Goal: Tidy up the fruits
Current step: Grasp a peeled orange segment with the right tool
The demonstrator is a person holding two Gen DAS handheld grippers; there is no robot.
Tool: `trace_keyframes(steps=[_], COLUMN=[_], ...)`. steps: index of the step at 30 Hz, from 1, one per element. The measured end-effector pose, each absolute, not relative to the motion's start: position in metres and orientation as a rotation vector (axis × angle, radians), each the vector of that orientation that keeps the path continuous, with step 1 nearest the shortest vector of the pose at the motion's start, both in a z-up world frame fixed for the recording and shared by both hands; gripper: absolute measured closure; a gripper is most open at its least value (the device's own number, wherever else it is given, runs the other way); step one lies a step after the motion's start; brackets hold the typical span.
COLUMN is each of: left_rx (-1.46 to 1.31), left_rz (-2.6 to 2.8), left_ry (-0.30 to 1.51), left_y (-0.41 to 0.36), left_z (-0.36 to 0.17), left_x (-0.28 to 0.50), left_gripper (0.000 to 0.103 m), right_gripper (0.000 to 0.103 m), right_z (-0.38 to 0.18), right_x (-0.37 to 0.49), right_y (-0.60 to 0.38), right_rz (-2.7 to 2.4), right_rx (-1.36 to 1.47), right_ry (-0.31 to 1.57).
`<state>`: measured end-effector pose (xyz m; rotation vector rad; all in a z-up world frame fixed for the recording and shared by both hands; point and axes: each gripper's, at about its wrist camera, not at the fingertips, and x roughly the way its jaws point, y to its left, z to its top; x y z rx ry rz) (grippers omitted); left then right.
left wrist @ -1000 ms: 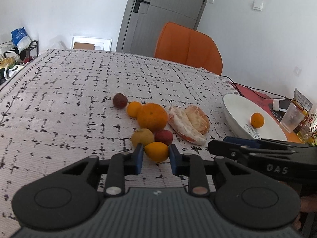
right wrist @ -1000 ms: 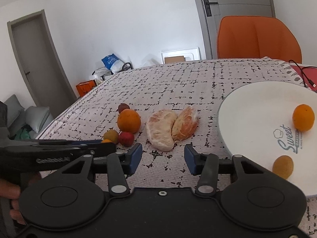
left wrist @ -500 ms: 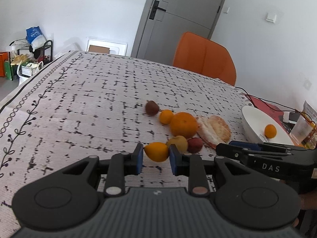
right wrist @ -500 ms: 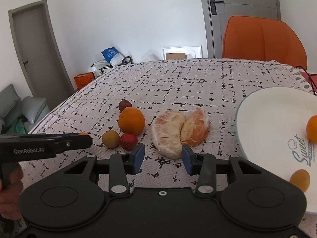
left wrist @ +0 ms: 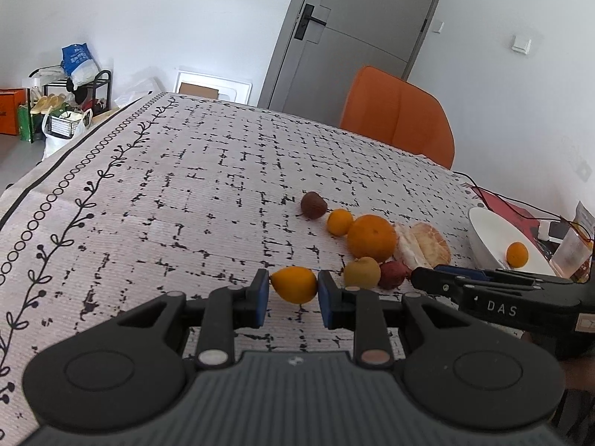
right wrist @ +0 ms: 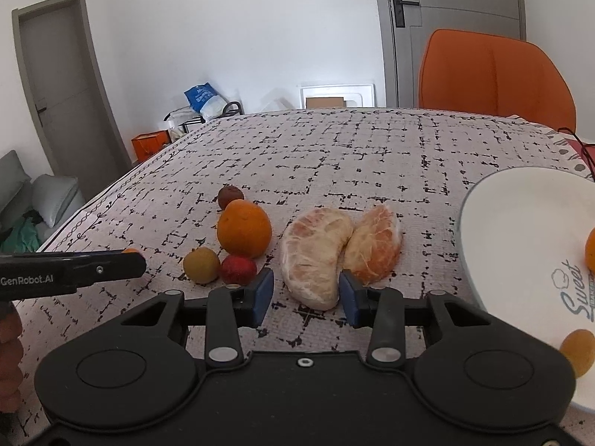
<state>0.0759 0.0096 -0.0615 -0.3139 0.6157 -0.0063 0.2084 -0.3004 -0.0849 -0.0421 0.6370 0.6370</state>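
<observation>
My left gripper (left wrist: 292,286) is shut on a small yellow-orange fruit (left wrist: 293,284), held just left of the fruit pile. The pile holds a big orange (right wrist: 243,232), a dark brown fruit (right wrist: 230,196), a yellow-green fruit (right wrist: 201,265), a red fruit (right wrist: 238,269) and a small orange (left wrist: 339,222). Two peeled citrus segments (right wrist: 316,256) lie beside them. My right gripper (right wrist: 306,293) is closing, its jaws either side of the pale segment's near end with a gap on the left side. A white plate (right wrist: 520,230) at the right holds an orange (left wrist: 517,254) and a brownish fruit (right wrist: 577,351).
An orange chair (left wrist: 398,115) stands behind the patterned tablecloth (left wrist: 186,193). Cables and a plastic cup (left wrist: 569,256) sit past the plate at the far right. The table's left edge drops to the floor, where a rack with bags (left wrist: 70,89) stands. A hand (right wrist: 7,353) holds the left gripper.
My left gripper has carried the small fruit leftward, away from the pile. My right gripper has closed in on the pale segment and its jaws have narrowed.
</observation>
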Motion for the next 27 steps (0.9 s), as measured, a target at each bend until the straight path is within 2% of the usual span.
trace_keyframes(steps=[2, 7, 22, 27], left_rx=[-0.317, -0.324, -0.303, -0.306], left_rz=[-0.004, -0.006, -0.034, -0.032], left_ry=[0.613, 0.603, 0.62, 0.624], left_y=[0.012, 0.015, 0.005, 0.006], left_z=[-0.061, -0.058, -0.06, -0.061], left_x=[0.075, 0.074, 0.078, 0.076], left_gripper=[0.077, 0.077, 0.077, 0.077], right_gripper=[0.072, 0.073, 0.073, 0.066], right_z=[-0.085, -0.085, -0.083, -0.083], right_x=[0.21, 0.206, 0.173, 0.172], right_y=[-0.298, -0.3, -0.321, -0.326], right_rz=[0.635, 0.634, 0.659, 0.668], right_rx=[-0.048, -0.051, -0.041, -0.001], right_ry=[0.636, 0.632, 0.644, 0.657])
